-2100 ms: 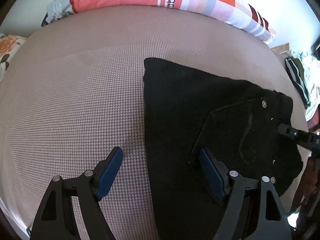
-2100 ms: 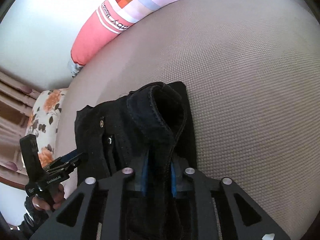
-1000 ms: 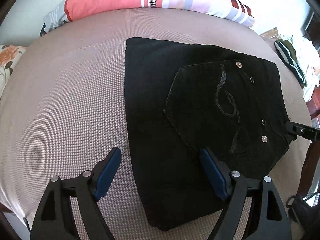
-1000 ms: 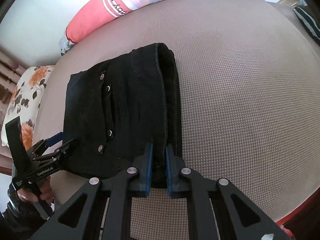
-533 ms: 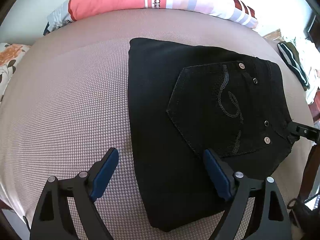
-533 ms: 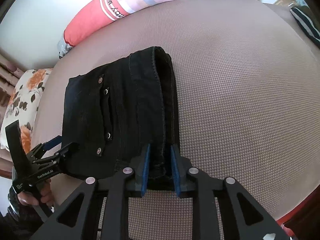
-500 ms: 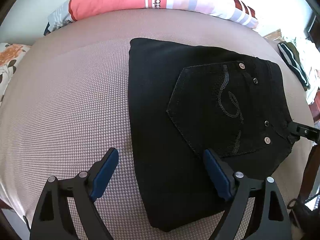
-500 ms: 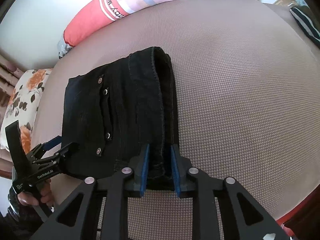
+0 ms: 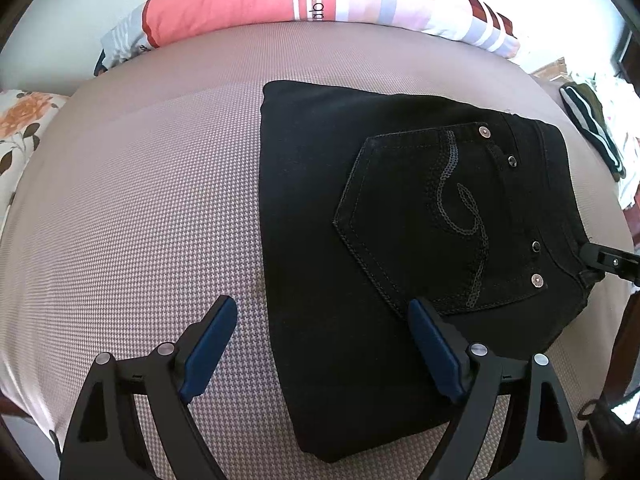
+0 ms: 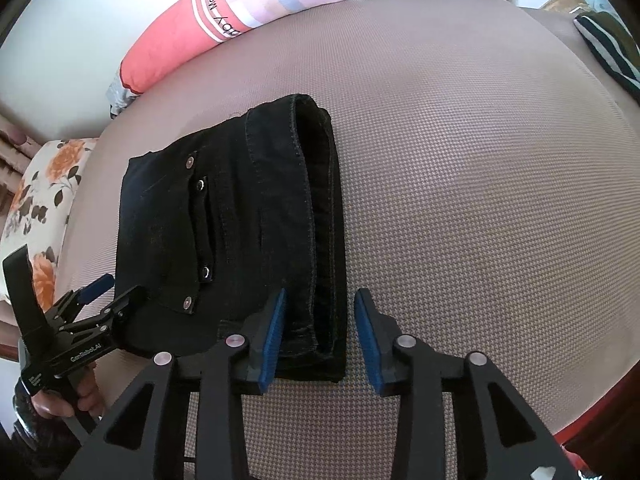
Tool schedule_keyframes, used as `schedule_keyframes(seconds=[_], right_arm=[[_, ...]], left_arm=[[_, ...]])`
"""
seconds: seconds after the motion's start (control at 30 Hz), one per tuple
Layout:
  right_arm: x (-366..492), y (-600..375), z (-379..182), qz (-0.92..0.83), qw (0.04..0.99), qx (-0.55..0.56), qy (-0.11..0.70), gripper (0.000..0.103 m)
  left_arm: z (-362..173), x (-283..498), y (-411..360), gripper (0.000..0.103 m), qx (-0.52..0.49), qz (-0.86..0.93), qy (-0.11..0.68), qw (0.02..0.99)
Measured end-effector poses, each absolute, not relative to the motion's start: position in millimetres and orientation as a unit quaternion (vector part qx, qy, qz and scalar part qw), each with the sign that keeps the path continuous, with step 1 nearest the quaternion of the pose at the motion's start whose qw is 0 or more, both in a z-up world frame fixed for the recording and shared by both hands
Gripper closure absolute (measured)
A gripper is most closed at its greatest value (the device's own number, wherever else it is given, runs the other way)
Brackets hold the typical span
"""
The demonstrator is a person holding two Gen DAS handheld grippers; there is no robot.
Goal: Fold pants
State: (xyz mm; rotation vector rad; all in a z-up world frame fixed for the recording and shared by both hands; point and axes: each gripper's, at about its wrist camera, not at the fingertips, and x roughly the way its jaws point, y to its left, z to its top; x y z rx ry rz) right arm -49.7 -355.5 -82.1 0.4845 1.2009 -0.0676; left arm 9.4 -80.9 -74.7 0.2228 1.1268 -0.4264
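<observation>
The black pants [image 9: 400, 240] lie folded into a compact rectangle on the beige bed, back pocket with stitched swirl facing up. In the right wrist view the pants [image 10: 224, 232] show their waistband edge and rivets. My left gripper [image 9: 320, 344] is open and empty, its jaws straddling the near left edge of the pants. It also shows in the right wrist view [image 10: 108, 296] at the pants' left corner. My right gripper [image 10: 320, 332] is open, its jaws either side of the folded waistband edge. Its tip shows in the left wrist view [image 9: 600, 258].
A pink and checked bolster pillow [image 9: 312, 4] lies along the far edge of the bed [image 9: 140, 200]. A floral pillow [image 10: 36, 208] sits at the left. Striped clothing [image 10: 608, 48] lies at the right edge. The bed's front edge [image 10: 592, 420] is close.
My right gripper has opened and let go of the folded waistband edge. The pants now rest flat on the bed. My left gripper stayed open and barely moved.
</observation>
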Motion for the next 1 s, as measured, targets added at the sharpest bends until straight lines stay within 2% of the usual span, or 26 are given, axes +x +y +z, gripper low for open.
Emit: schedule_keyframes(seconds=[0.47,0.67,1.0], right_arm=[[-39.5,-358.2,-79.6,-0.017,0.791,0.230,0.567,0.068],[-31.5,-355.0,-76.6,-0.010,0.793,0.221,0.568,0.057],[-14.7,-367.9,-92.9,0.047,0.783,0.253,0.567,0.057]], left_arm=[[-72.0,10.1,-80.2,0.016,0.108,-0.202,0.532,0.815],[-66.8,15.8,-76.3,0.016,0.105,-0.206,0.530,0.816],[-62.6,39.3,-57.7,0.016,0.053,-0.217,0.548,0.806]])
